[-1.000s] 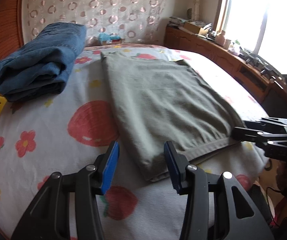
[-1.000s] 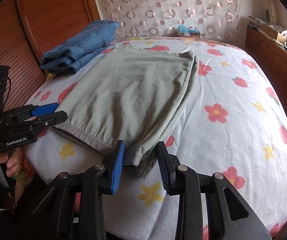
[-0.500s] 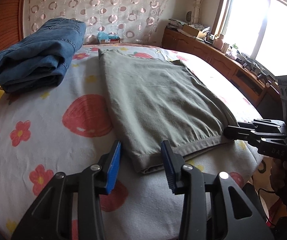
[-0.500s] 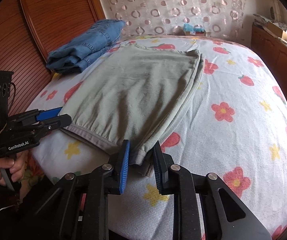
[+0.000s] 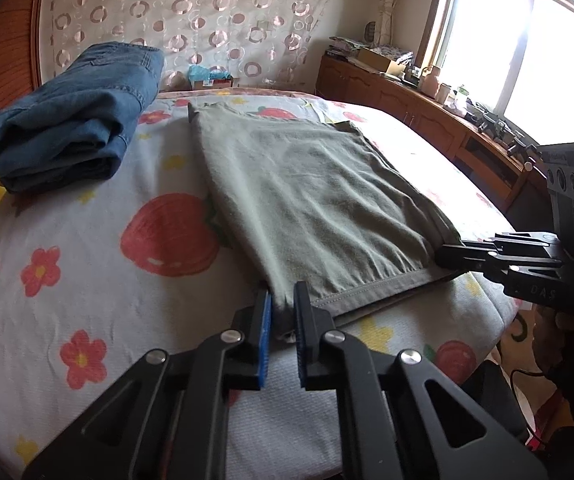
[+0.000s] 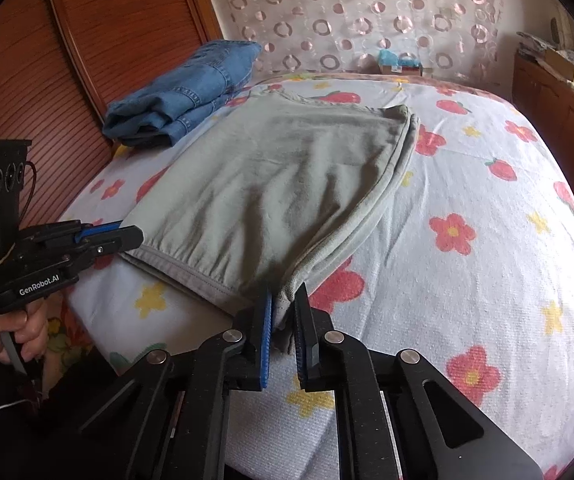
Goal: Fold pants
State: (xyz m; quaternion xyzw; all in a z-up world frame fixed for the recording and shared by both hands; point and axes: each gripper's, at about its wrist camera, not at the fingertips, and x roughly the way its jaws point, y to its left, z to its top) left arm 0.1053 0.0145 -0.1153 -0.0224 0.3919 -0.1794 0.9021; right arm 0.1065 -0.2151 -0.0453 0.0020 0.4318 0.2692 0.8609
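While the folded jeans [image 5: 75, 116] sit at the far left of the bed [image 5: 87, 280], against the wooden headboard [image 6: 47, 80] and clear of the work, the grey-green pants [image 5: 307, 200] lie flat in the middle of the flowered sheet, folded lengthwise with the waistband along the near edge. The left gripper [image 5: 283, 312] has its jaws clamped on the near left corner of the waistband, having just closed on the cloth. At the near right corner the right gripper [image 6: 283, 312] is likewise clamped on the stacked hem layers after closing, and nothing lies on the pants between the two grips. Behind the bed hangs a curtain with ring patterns [image 5: 191, 16], with a small box of clutter [image 5: 211, 78] at its foot. Only the left wrist view shows the bright window [image 5: 527, 40] and the long wooden cabinet [image 5: 427, 120] crowded with small items on the right. Only the right wrist view shows the slatted headboard in full and the person's hand [image 6: 11, 332] around the left gripper's handle, low at the bed's edge.
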